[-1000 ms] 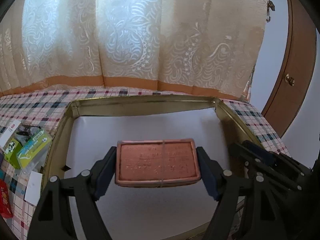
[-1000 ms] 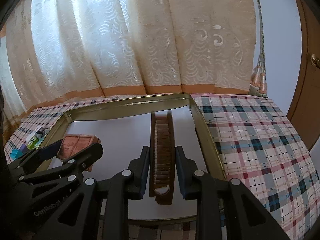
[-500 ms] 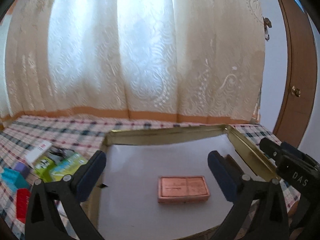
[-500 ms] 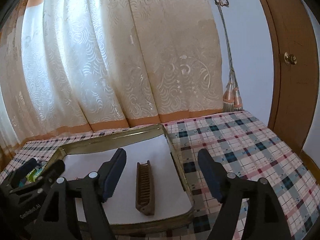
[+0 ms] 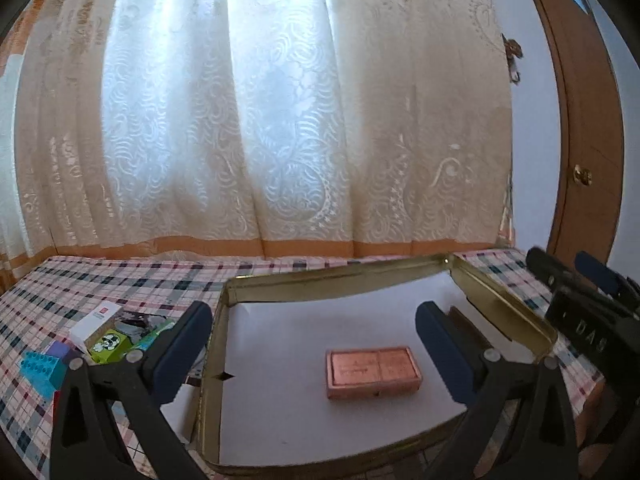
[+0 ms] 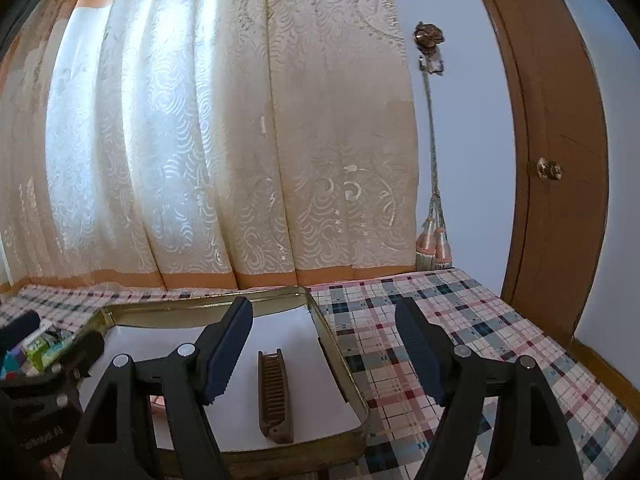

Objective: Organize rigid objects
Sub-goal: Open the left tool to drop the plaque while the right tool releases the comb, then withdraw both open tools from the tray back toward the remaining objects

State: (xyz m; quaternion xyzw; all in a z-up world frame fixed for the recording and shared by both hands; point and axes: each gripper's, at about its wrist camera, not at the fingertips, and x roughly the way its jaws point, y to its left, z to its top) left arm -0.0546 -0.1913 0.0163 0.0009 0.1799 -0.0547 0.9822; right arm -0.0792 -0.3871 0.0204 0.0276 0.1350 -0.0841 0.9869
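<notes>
A shallow gold tin tray [image 5: 344,280] with a white lining lies on the plaid cloth. A copper-coloured flat box [image 5: 373,372] rests inside it, apart from my left gripper [image 5: 312,356], which stands wide open above and short of it. In the right wrist view a brown folding comb [image 6: 273,394] lies lengthwise in the tray [image 6: 340,376] near its right wall. My right gripper [image 6: 324,356] is open around empty air, raised behind the comb. The right gripper's black body [image 5: 580,304] shows at the left view's right edge.
Left of the tray sit a white box [image 5: 96,318], a green carton [image 5: 110,346] and a blue toy brick [image 5: 42,370]. A lace curtain [image 5: 260,120] hangs behind the table. A wooden door [image 6: 556,152] stands at the right; plaid cloth [image 6: 440,328] stretches right of the tray.
Both grippers let go: the left released the copper box, the right released the comb, both now lying in the tray. Both grippers opened, drew back and tilted upward.
</notes>
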